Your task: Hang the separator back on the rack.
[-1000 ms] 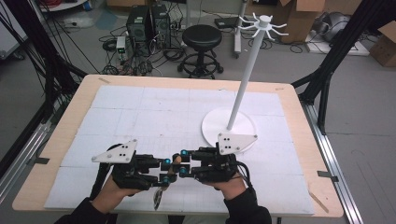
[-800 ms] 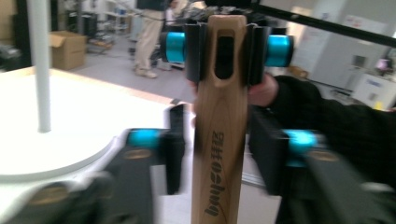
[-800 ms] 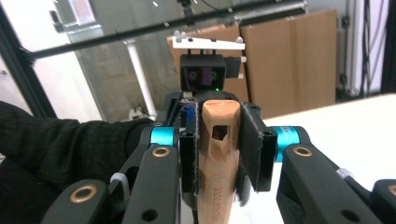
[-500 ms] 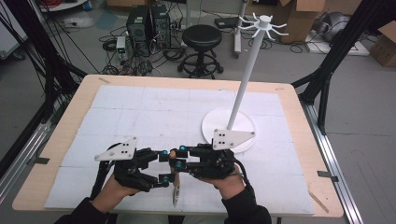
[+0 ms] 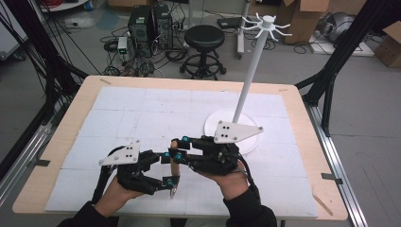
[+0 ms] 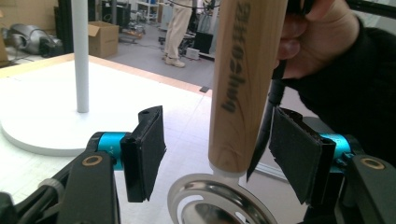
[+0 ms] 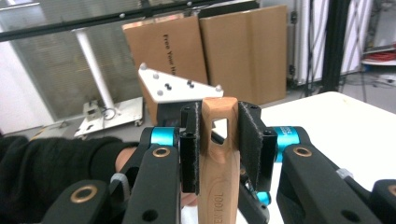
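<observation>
A pizza cutter with a wooden handle [image 5: 174,160] and a steel wheel [image 5: 173,191] hangs upright over the table's front. My right gripper [image 5: 178,149] is shut on the handle's upper end [image 7: 218,158], pads pressed on both sides beside its hanging hole. My left gripper [image 5: 168,169] is open; its jaws have just been opening. The lower handle [image 6: 245,84] stands between its pads without touching them, and the wheel [image 6: 219,200] shows just below.
A white hook stand [image 5: 247,85] rises from a round base [image 5: 236,141] on the white mat [image 5: 142,118], just behind my right gripper. A black stool [image 5: 204,38] and cardboard boxes [image 5: 390,45] stand beyond the table.
My left gripper's jaws have opened off the cutter's handle. My right gripper has lifted a little with the cutter in it, so the wheel hangs higher above the mat.
</observation>
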A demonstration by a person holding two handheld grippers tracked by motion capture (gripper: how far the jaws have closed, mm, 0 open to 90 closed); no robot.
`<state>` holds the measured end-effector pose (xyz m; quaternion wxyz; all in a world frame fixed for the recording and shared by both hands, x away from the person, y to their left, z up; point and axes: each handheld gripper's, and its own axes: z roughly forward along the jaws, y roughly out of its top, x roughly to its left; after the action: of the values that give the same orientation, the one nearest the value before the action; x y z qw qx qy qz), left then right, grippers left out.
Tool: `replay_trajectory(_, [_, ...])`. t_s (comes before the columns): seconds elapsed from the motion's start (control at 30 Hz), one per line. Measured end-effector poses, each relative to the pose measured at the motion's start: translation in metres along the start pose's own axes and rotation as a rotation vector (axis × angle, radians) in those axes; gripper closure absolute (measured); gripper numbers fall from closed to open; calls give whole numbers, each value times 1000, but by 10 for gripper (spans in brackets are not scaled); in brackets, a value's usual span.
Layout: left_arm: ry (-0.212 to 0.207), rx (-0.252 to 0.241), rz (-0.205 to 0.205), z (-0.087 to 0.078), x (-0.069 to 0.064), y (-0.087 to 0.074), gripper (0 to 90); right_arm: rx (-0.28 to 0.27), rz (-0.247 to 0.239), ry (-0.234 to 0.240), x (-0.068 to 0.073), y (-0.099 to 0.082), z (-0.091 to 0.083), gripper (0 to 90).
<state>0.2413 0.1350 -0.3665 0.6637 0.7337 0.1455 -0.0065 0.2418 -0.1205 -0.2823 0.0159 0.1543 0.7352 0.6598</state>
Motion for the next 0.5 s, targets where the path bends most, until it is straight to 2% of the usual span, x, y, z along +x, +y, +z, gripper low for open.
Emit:
replay_trajectory(0.1, [14,2,2,-1,-1,0,386,-3,7,-41,1,0,0,707])
replay_trajectory(0.17, [25,9,8,-1,-1,1,432,-11,25,-62,0,-1,0,707])
replay_trajectory(0.37, [30,29,9,-1,-1,0,555,-24,68,-73,-2,-8,0,707])
replay_trajectory(0.5, [32,49,26,0,-2,0,695,-27,76,-77,-2,-8,0,707])
